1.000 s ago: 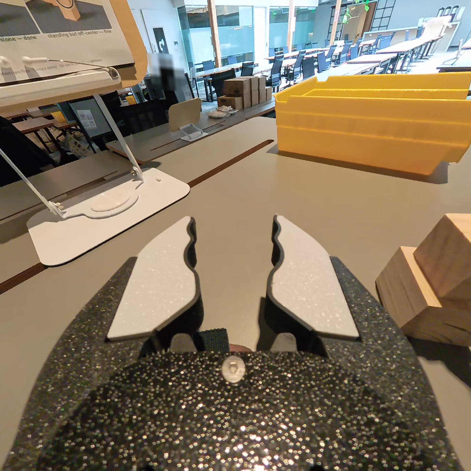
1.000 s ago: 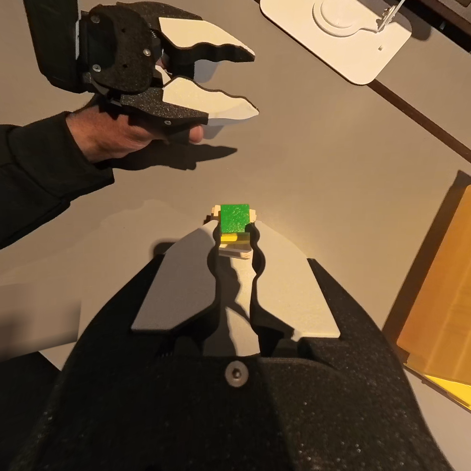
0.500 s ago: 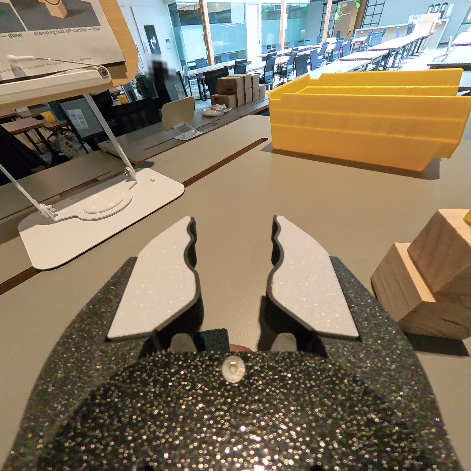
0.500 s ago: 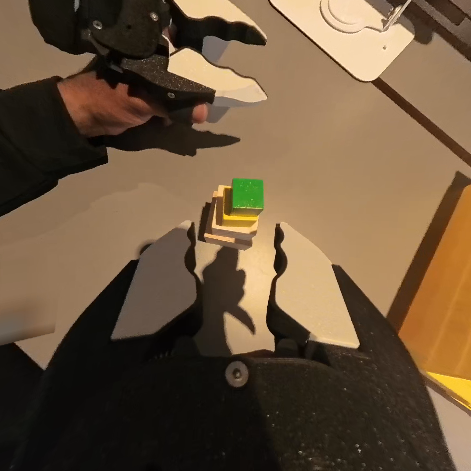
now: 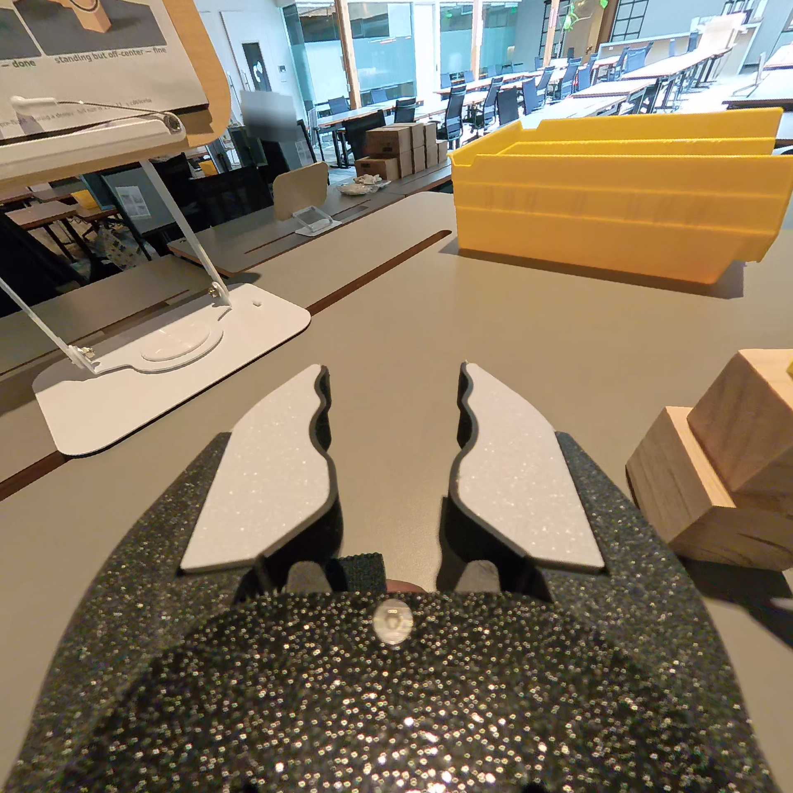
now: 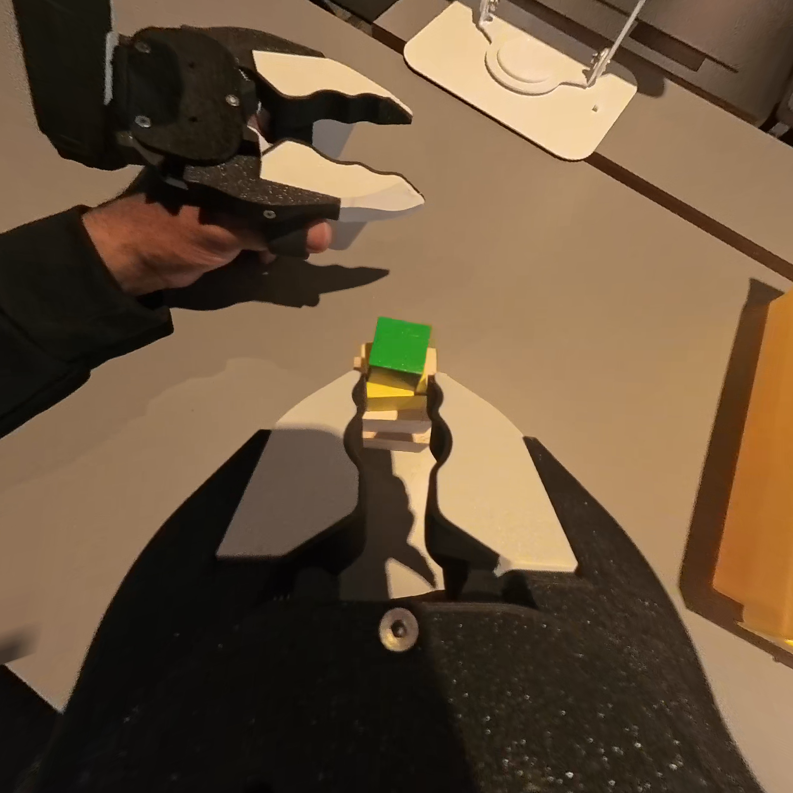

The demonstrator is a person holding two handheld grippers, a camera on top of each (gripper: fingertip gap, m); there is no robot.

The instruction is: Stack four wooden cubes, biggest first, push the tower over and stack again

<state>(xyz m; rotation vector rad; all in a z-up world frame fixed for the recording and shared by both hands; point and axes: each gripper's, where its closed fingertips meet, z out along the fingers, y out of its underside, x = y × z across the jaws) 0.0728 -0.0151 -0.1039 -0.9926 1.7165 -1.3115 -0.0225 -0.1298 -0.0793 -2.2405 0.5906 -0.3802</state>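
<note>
Cubes in a tower of four stand just ahead of our right gripper (image 6: pixel 397 405): green cube (image 6: pixel 400 346) on top, yellow cube (image 6: pixel 392 392) under it, two plain wooden cubes (image 6: pixel 397 429) below. We see its fingers narrowed around the tower, but whether they touch it we cannot tell. The tower's long axis is upright, the cubes a little turned against each other. Our left gripper (image 5: pixel 392 388) is parted and empty, with the tower's lower cubes to its right. Bare table (image 5: pixel 493 343) lies ahead of it, with a yellow bin (image 5: pixel 600 219) far ahead and a white stand (image 5: pixel 141 369) to the left.
</note>
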